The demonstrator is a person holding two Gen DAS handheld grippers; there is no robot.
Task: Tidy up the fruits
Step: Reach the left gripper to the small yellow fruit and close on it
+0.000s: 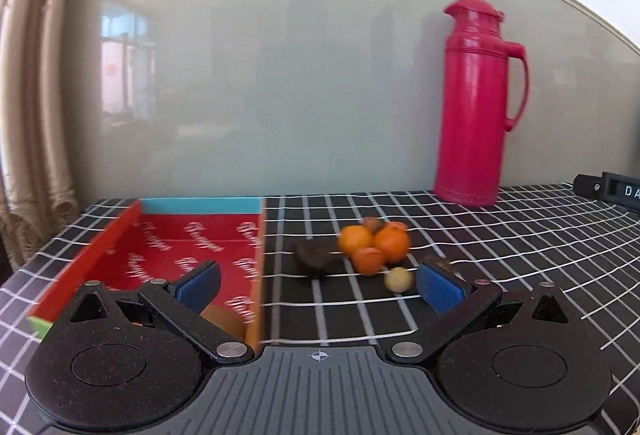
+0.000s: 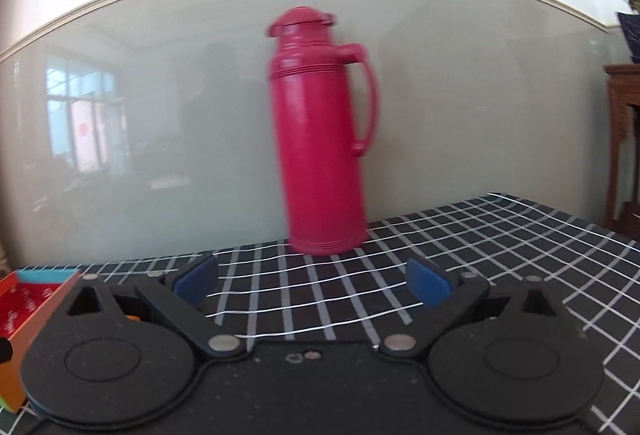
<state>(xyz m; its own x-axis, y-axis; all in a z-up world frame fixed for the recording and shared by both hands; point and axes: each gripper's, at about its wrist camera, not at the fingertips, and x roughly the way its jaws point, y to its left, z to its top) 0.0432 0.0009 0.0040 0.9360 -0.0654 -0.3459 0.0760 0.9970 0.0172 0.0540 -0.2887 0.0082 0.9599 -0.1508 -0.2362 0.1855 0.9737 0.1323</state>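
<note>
In the left wrist view a small pile of fruit lies on the checked tablecloth: three oranges, a small pale round fruit, a dark brown piece and a brownish one behind. A red open box with a blue far wall stands to the left; an orange-brown item lies at its near corner. My left gripper is open and empty, just short of the pile. My right gripper is open and empty over bare cloth; the box corner shows at its left.
A tall pink thermos stands at the back against the grey wall panel, also straight ahead in the right wrist view. A black object with white letters lies at the far right. A curtain hangs left.
</note>
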